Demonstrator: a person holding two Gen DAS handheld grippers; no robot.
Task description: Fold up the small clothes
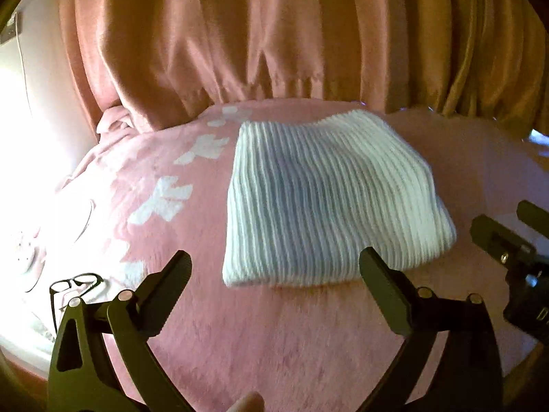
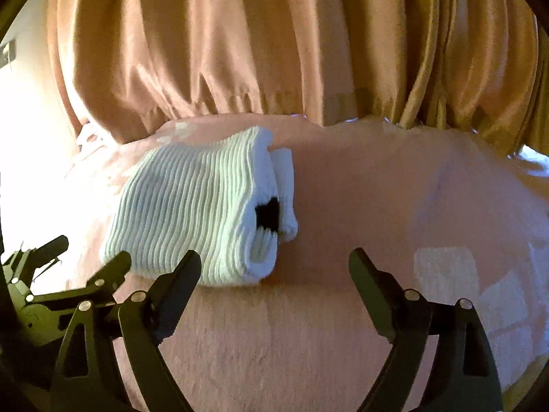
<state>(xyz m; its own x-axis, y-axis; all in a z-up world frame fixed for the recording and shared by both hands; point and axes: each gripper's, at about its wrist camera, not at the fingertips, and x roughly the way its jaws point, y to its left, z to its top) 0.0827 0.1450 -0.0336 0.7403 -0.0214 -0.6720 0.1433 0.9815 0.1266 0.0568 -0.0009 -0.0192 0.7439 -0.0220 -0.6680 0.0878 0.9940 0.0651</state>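
A white ribbed knit garment lies folded into a thick rectangle on the pink fleece blanket. My left gripper is open just in front of its near edge, with nothing between the fingers. In the right wrist view the same folded garment sits to the left, showing layered edges and a small black patch on its right side. My right gripper is open and empty, its left finger just in front of the garment's near right corner. Each gripper shows at the edge of the other's view.
Heavy pink-orange curtains hang right behind the blanket's far edge. A pair of black-framed glasses lies on the blanket at the near left. White printed shapes mark the blanket left of the garment. Bright light washes out the left side.
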